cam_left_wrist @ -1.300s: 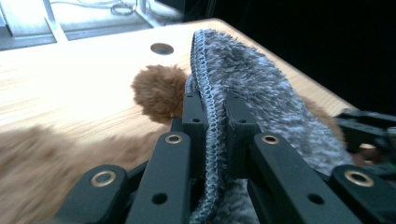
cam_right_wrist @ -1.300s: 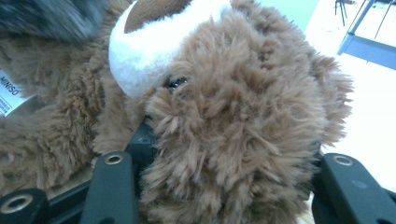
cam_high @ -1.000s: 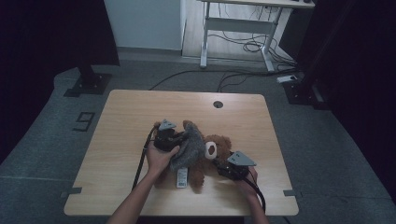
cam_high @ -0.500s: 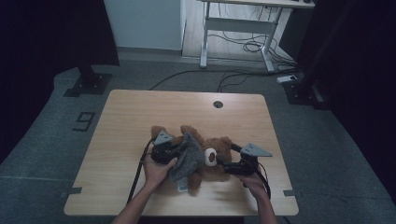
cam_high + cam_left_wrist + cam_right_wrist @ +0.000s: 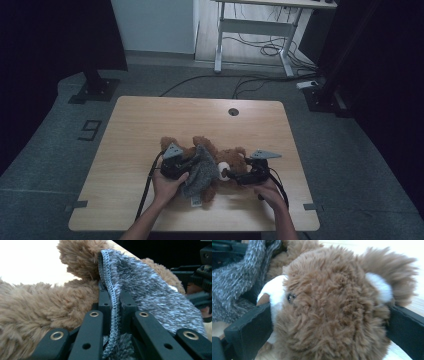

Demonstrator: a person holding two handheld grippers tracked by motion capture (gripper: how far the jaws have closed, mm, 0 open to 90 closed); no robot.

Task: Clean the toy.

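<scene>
On the wooden table (image 5: 150,125), toward its near edge and about the middle, lies a brown teddy bear (image 5: 227,160) with a grey fuzzy garment (image 5: 200,172) draped over its body, and the job in hand looks like dressing or undressing it; I cannot tell which. At the left, the left gripper (image 5: 172,167) sits at the bear's left side, and the left gripper view shows its jaws pressed together on the stitched hem of the garment (image 5: 113,312), with that edge running straight up between them. The garment covers the bear's middle but hangs loose and bunched, its label poking out at the near side, so I judge the work as partway: the cloth is gripped, yet it is neither fitted snugly nor clear of the toy. To the right, the right gripper (image 5: 240,176) holds the bear's head (image 5: 332,305), its jaws set wide on either side and closed against the fur, one by the white muzzle and one by the ear. The bear is shaggy, soft and rounded, with a pale snout and inner ear; the garment is a speckled grey knit-like plush with a neat overlocked edge. The grippers are hard, black and angular.
</scene>
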